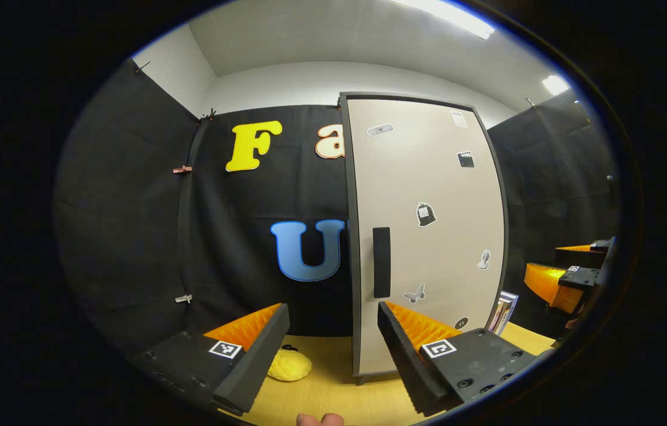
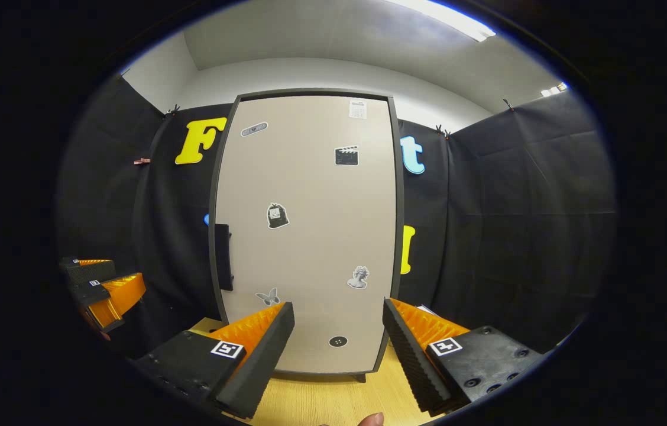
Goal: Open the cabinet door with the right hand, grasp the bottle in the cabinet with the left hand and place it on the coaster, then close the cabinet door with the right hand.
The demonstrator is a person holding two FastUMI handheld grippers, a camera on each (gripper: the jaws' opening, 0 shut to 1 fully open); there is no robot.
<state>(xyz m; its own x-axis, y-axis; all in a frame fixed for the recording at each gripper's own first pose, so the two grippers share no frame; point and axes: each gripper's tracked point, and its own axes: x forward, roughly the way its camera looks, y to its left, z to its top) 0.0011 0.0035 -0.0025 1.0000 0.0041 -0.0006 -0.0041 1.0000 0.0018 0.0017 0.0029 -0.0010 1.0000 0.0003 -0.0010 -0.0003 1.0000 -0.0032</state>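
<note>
The cabinet point(image 1: 428, 236) stands on the wooden table with its beige door shut; a black vertical handle point(image 1: 381, 262) sits on the door's left edge. The bottle is hidden behind the door. A yellow coaster point(image 1: 289, 364) lies on the table left of the cabinet. My left gripper point(image 1: 333, 352) is open and empty, a short way in front of the cabinet's handle side. In the right gripper view the cabinet door point(image 2: 310, 236) and its handle point(image 2: 224, 257) face me. My right gripper point(image 2: 338, 349) is open and empty before the door's lower middle. The left gripper point(image 2: 103, 290) hangs at the far left.
A few books point(image 1: 505, 310) stand on the table just right of the cabinet. The right gripper point(image 1: 570, 278) shows at the far right edge of the left gripper view. Black cloth walls close in the booth on three sides. The wooden tabletop point(image 2: 321, 402) runs up to the cabinet's foot.
</note>
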